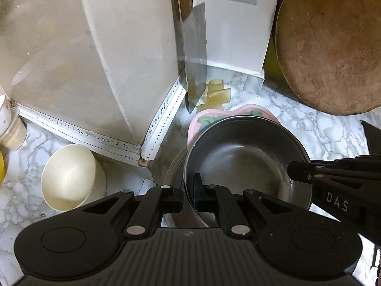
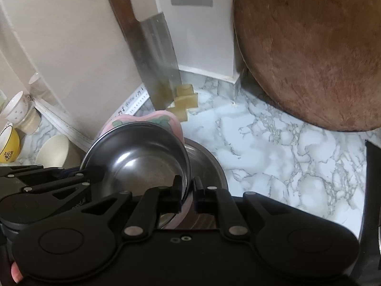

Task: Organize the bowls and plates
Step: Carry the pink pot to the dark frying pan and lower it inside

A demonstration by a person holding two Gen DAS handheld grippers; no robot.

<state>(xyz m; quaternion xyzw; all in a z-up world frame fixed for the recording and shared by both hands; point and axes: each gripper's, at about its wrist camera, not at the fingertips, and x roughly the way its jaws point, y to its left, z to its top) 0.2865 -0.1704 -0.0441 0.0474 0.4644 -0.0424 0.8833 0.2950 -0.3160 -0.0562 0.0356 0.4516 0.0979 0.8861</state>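
A steel bowl point(image 1: 245, 162) hangs over the marble counter point(image 1: 321, 128), held from both sides. My left gripper point(image 1: 189, 190) is shut on its near rim. My right gripper point(image 1: 291, 171) comes in from the right, shut on the opposite rim. In the right wrist view my right gripper point(image 2: 188, 188) pinches the bowl point(image 2: 138, 157) rim together with the edge of a pink plate point(image 2: 166, 119) lying under it. My left gripper point(image 2: 95, 176) clamps the bowl's left rim there. The pink plate point(image 1: 238, 112) shows past the bowl's far side. A larger steel bowl point(image 2: 209, 164) sits below.
A cleaver point(image 1: 194, 54) leans in the wall corner above yellowish blocks point(image 1: 216, 93). A round wooden board point(image 1: 333, 47) stands at the right. To the left are a cream bowl point(image 1: 69, 178), a yellow bowl point(image 2: 8, 147) and cups point(image 2: 16, 107). A dark object point(image 2: 371, 166) is at the right edge.
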